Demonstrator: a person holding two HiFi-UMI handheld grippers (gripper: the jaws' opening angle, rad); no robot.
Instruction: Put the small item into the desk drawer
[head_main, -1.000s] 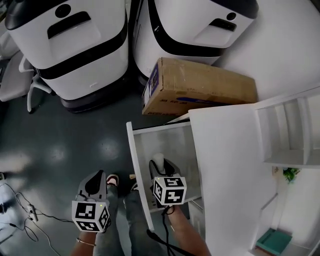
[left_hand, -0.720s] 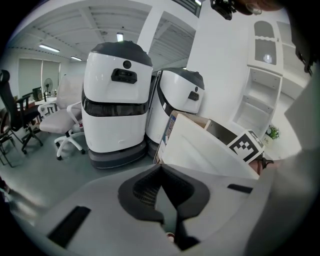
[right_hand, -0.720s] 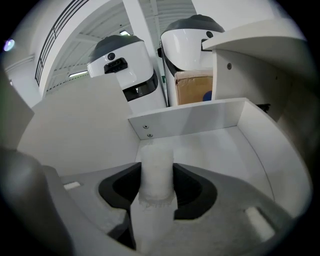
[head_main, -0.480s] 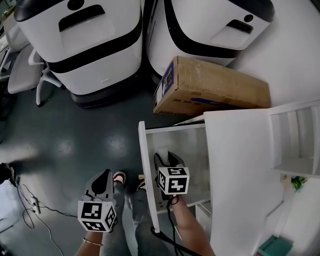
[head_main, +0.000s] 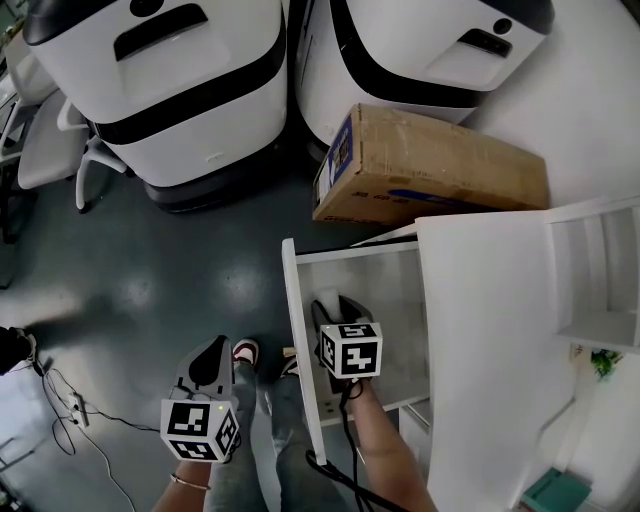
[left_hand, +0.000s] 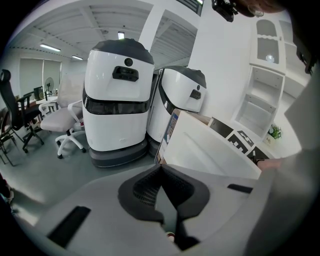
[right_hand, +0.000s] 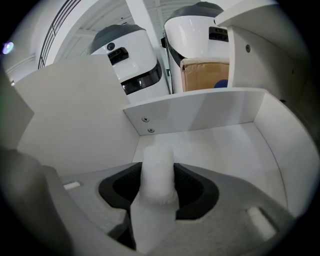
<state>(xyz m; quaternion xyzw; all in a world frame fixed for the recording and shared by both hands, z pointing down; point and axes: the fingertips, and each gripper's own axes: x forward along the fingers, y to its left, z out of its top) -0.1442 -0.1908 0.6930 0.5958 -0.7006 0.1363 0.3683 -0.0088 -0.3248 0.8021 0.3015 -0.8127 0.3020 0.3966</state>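
Inside the open drawer (head_main: 297, 330), the right gripper (head_main: 328, 312) pinches the item (right_hand: 157, 172), a white cylinder, between its jaws, pointing toward the drawer's far panel. Judged: this is positioning for release, which is not yet made; contact with the drawer bottom cannot be told. Left gripper (head_main: 212, 355) hangs outside the drawer, jaws pressed together on nothing, apparently held clear. Drawer stands well out, so nothing blocks the drop.

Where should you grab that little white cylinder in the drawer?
Across its round sides near one end, from above the open drawer. The white cylinder is slim and straight, so jaws fit either side; the right gripper holds it so.
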